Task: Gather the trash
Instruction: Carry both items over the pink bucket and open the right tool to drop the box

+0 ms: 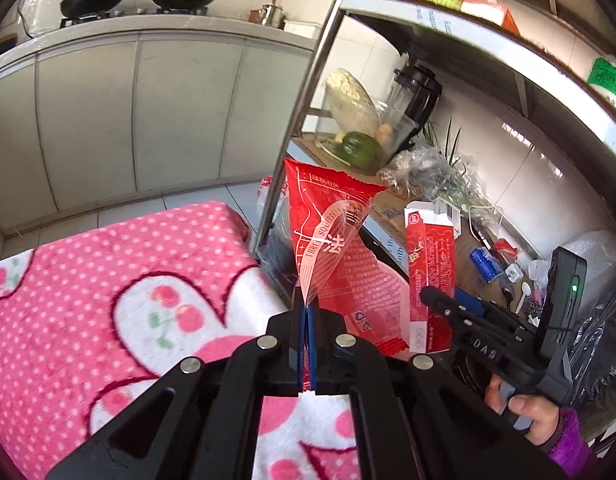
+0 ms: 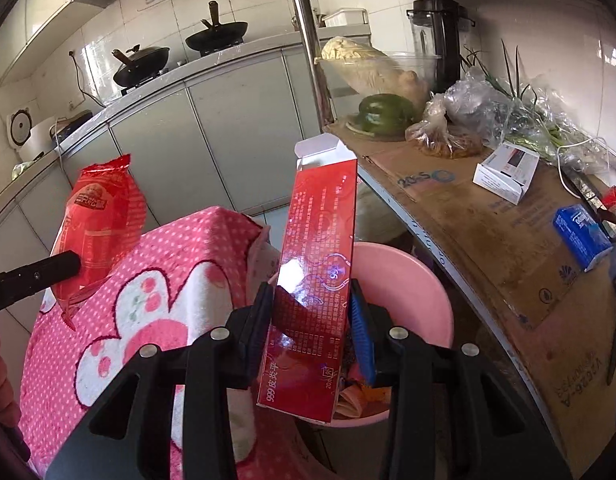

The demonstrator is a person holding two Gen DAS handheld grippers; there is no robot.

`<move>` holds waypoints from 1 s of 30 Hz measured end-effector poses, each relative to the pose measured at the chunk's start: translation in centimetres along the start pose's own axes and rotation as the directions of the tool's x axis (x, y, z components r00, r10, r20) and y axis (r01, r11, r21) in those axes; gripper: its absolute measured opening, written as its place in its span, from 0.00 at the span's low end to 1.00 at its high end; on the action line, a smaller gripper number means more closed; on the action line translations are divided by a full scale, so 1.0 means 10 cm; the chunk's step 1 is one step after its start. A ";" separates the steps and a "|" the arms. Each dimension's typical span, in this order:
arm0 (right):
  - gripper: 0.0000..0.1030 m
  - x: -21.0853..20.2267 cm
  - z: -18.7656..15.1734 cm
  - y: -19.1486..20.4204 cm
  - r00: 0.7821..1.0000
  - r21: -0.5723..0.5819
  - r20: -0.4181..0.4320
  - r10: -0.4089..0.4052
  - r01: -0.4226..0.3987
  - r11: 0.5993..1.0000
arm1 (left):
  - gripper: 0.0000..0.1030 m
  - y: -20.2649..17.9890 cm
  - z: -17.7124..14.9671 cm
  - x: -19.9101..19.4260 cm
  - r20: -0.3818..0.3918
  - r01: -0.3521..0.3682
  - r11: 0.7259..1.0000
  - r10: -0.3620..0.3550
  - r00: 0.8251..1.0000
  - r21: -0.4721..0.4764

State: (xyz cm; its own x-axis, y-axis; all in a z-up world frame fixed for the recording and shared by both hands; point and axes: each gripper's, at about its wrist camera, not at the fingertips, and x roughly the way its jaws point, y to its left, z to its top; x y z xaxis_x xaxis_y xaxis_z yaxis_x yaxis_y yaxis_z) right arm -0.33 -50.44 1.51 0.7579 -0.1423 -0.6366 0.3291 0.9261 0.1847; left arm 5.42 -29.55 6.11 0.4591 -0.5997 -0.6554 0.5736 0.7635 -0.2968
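Two pieces of trash in hand, neither yet dropped. Left gripper (image 1: 306, 312) pressed together on the bottom edge of a red snack wrapper (image 1: 331, 240), pinched thin between the blue pads, the wrapper fanning up toward twelve o'clock from the fingertips, above a pink cherry-print blanket (image 1: 108, 280). Right gripper (image 2: 311, 304) part-way spread and clamped on a tall red carton (image 2: 315, 264) marked 999, one finger on each long side, the carton running from six o'clock below the pads up past twelve o'clock, its white flap open at the top. Directly behind and below that carton, a pink basin (image 2: 419, 280) with scraps inside, apparently the collecting bin; carton hanging over its rim at about nine o'clock of the bowl, wrapper further off at nine o'clock in the right wrist view, over the blanket. Judged from this: picking done for both items, release into the basin still to come. Possibly more left on the cardboard-lined shelf: a white box (image 2: 507, 170) at two o'clock, a blue packet (image 2: 579, 236) at three o'clock, though whether those count as trash cannot be told. Green pepper (image 2: 381, 114) and bagged vegetables (image 2: 479, 108) at one o'clock plainly food, not rubbish.
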 end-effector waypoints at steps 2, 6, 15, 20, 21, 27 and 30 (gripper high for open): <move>0.37 0.07 -0.06 -0.02 1.000 -0.014 -0.007 -0.021 0.021 1.000 | 0.01 -0.07 0.00 0.18 -0.025 0.003 1.000 -0.003 1.000 0.004; 0.37 0.21 -0.15 -0.11 0.998 -0.010 -0.041 -0.040 0.039 0.999 | 0.01 -0.21 -0.05 0.56 -0.092 0.017 1.000 -0.016 0.996 0.005; 0.37 0.50 -0.33 -0.23 0.990 -0.002 -0.124 -0.066 0.066 0.998 | 0.01 -0.39 -0.24 1.18 -0.200 0.007 0.999 0.001 0.980 0.043; 0.38 0.56 -0.40 -0.28 0.985 0.002 -0.150 -0.081 0.082 0.997 | 0.01 -0.42 -0.29 1.41 -0.237 -0.012 0.999 0.024 0.971 0.049; 0.38 0.57 -0.41 -0.29 0.985 0.002 -0.153 -0.081 0.083 0.997 | 0.01 -0.43 -0.30 1.44 -0.239 -0.014 0.999 0.026 0.971 0.052; 0.40 0.60 -0.40 -0.35 0.981 0.011 -0.171 -0.089 0.093 0.996 | 0.03 -0.50 -0.31 1.53 -0.239 0.006 0.998 0.009 0.971 0.061; 0.41 0.60 -0.39 -0.39 0.981 0.019 -0.174 -0.086 0.091 0.996 | 0.09 -0.54 -0.30 1.51 -0.236 0.026 0.997 -0.009 0.972 0.070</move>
State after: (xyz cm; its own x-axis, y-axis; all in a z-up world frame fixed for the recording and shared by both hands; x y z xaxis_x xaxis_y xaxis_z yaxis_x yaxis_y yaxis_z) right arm 0.70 -53.57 -5.93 0.6169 -0.1585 -0.7709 0.4071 0.9026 0.1402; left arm 7.21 -42.07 -4.29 0.2811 -0.5332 -0.7979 0.6316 0.7288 -0.2645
